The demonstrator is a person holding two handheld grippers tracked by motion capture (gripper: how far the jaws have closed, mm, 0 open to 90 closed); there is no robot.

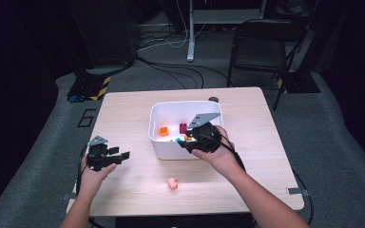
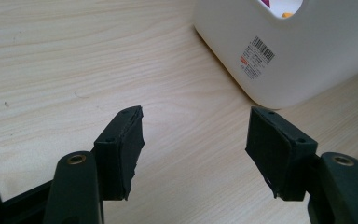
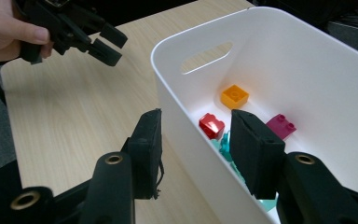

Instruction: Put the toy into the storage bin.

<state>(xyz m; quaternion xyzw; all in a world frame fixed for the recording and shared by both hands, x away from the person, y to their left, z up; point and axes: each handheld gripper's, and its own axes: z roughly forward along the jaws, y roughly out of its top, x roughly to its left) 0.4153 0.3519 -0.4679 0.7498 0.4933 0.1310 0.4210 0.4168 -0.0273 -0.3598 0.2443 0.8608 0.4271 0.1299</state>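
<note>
Sorting's mostly done, I reckon: orange, red, magenta and teal bricks already sit in the white bin (image 1: 164, 151). My right gripper (image 3: 196, 154) straddles its near wall, fingers apart, holding nothing. Left gripper (image 2: 196, 149) hovers open over bare bench. One pink brick (image 1: 172, 183) left, lying between my two grippers, closer to me.

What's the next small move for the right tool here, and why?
Probably swing the right tool back off the white bin toward the pink block lying alone on the table near the person. Its jaws stand apart with nothing between them, straddling the bin's near wall, and other blocks already lie inside. The left tool hovers open, farther from that block.
</note>
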